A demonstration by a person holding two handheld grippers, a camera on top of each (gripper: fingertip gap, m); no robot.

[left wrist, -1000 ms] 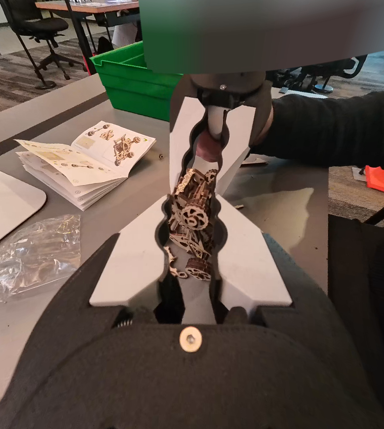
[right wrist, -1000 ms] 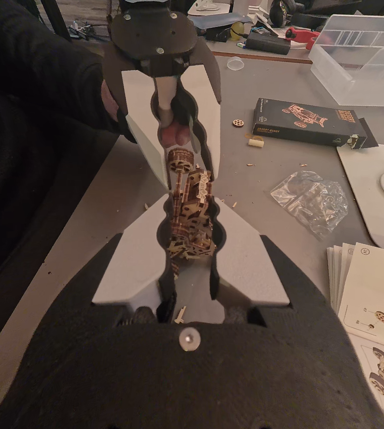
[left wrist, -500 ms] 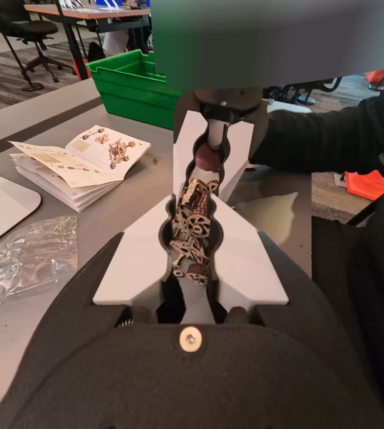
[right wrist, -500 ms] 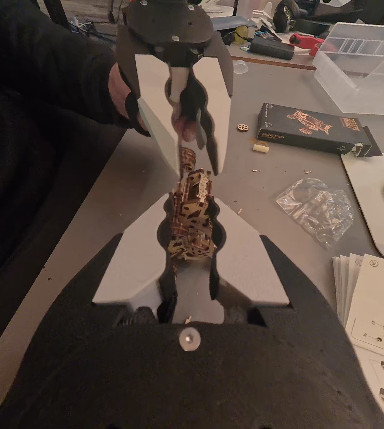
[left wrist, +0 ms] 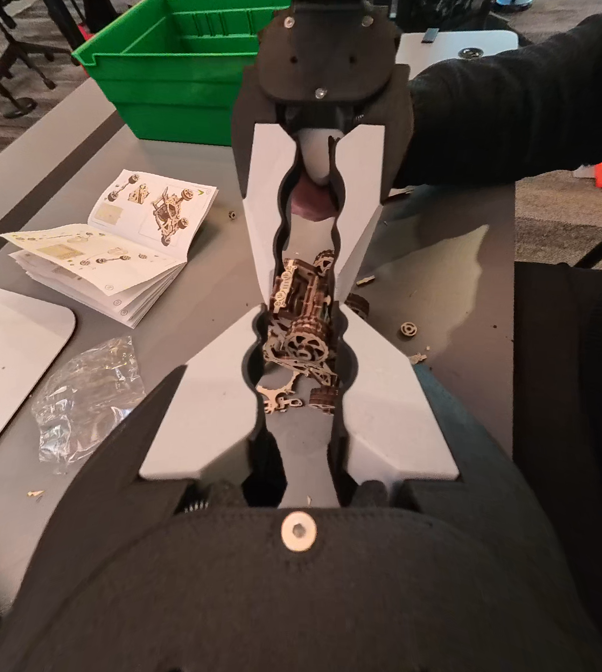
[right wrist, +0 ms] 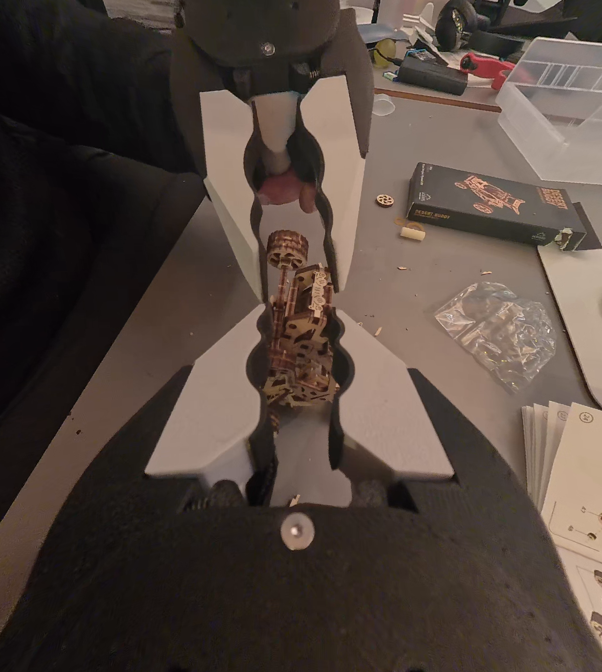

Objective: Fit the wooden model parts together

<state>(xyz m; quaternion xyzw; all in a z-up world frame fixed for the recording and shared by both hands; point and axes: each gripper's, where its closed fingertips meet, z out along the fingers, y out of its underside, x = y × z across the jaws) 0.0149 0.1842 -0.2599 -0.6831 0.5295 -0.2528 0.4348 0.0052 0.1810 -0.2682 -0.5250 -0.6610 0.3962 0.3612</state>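
Note:
The wooden buggy model (left wrist: pixel 301 327) is a small brown laser-cut frame with spoked wheels, held above the grey table (left wrist: pixel 201 291). My left gripper (left wrist: pixel 301 312) is shut on one end of it. My right gripper (right wrist: pixel 299 312) is shut on the other end. The two grippers face each other tip to tip. In the right wrist view the model (right wrist: pixel 303 342) fills the gap between my fingers, and one wheel on an axle (right wrist: pixel 287 249) sticks out between the left gripper's fingers. A hand shows behind each gripper.
An open instruction booklet (left wrist: pixel 110 247), a crumpled clear bag (left wrist: pixel 85 396), a white board (left wrist: pixel 5 349) and a green bin (left wrist: pixel 176 76) lie to the left. A loose small wheel (left wrist: pixel 408 329) lies on the table. The black kit box (right wrist: pixel 492 203) and a clear plastic case (right wrist: pixel 576 109) are at the right. Only a small space, under 4 cm, lies between the two pairs of fingers.
The two grippers have drawn closer and tilted down, so each looms larger in the other's view. The model stays gripped between them.

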